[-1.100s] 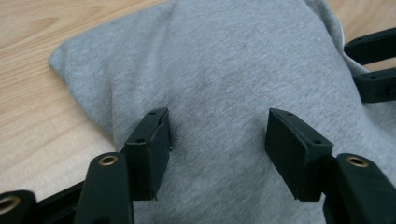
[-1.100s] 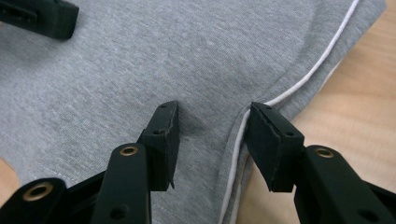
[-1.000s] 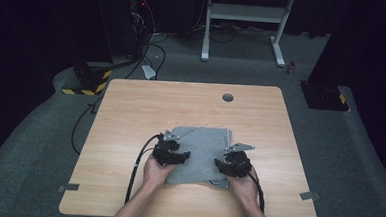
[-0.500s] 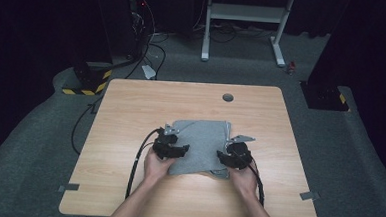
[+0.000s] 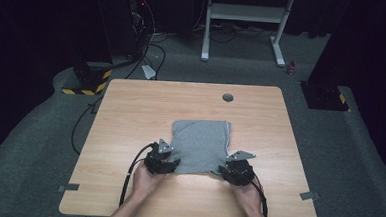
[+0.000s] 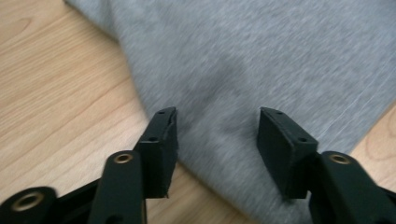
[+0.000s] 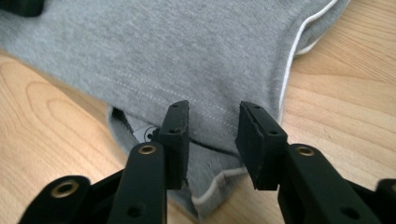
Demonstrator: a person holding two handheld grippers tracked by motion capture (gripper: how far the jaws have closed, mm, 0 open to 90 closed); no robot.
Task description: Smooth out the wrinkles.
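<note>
Grey folded garment point(image 5: 199, 146), lying flat on the wooden table point(image 5: 131, 110), near its front edge. Left gripper point(image 5: 164, 163) at the garment's near left corner, jaws spread over the cloth, just been closing, no pinch. Right gripper point(image 5: 233, 171) at the near right corner, jaws likewise apart astride the white-piped hem, closing.
</note>
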